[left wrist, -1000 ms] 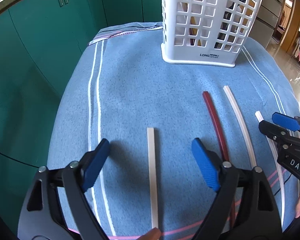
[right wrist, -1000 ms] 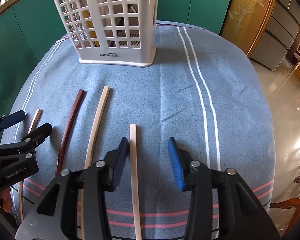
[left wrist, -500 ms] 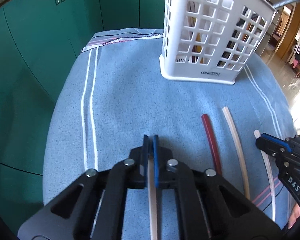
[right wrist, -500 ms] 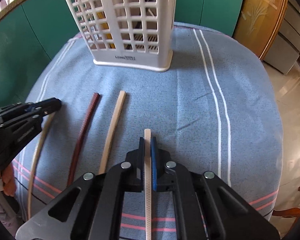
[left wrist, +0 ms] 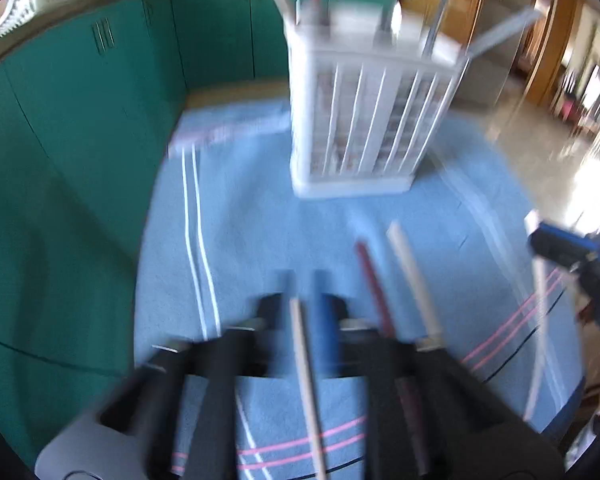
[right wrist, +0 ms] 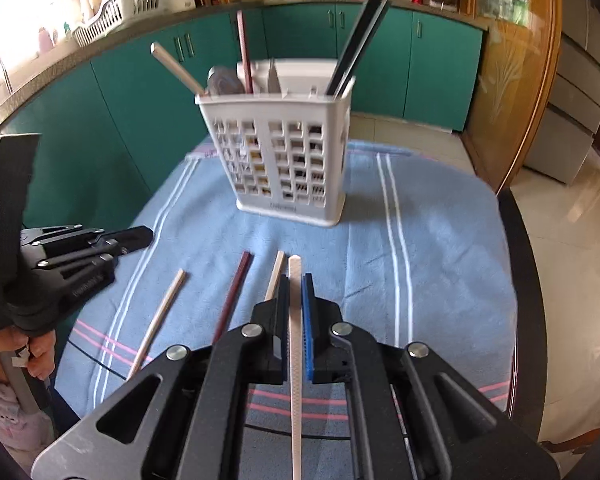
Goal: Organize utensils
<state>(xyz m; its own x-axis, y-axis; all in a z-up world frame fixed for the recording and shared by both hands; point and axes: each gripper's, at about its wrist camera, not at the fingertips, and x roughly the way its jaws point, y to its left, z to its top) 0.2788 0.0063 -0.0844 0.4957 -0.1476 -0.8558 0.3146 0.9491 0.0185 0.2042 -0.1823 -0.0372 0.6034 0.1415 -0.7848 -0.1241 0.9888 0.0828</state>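
My left gripper (left wrist: 302, 304) is shut on a pale chopstick (left wrist: 306, 368), lifted above the blue cloth; this view is blurred. My right gripper (right wrist: 296, 284) is shut on a white chopstick (right wrist: 295, 360), also raised. A dark red chopstick (right wrist: 234, 296) and two pale chopsticks (right wrist: 160, 316) (right wrist: 274, 276) show on the cloth below. The white slotted utensil basket (right wrist: 284, 160) stands at the far middle of the table with several chopsticks upright in it. The left gripper also shows in the right wrist view (right wrist: 140, 236), and the right gripper in the left wrist view (left wrist: 540, 240).
The blue striped cloth (right wrist: 440, 260) covers a dark table whose edge (right wrist: 516, 248) runs along the right. Green cabinets (right wrist: 100, 112) curve behind and to the left. A person's hand (right wrist: 36, 352) holds the left gripper's handle.
Both grippers closed on a chopstick each, then lifted up and back from the cloth, so the basket's top and the kitchen counter come into view.
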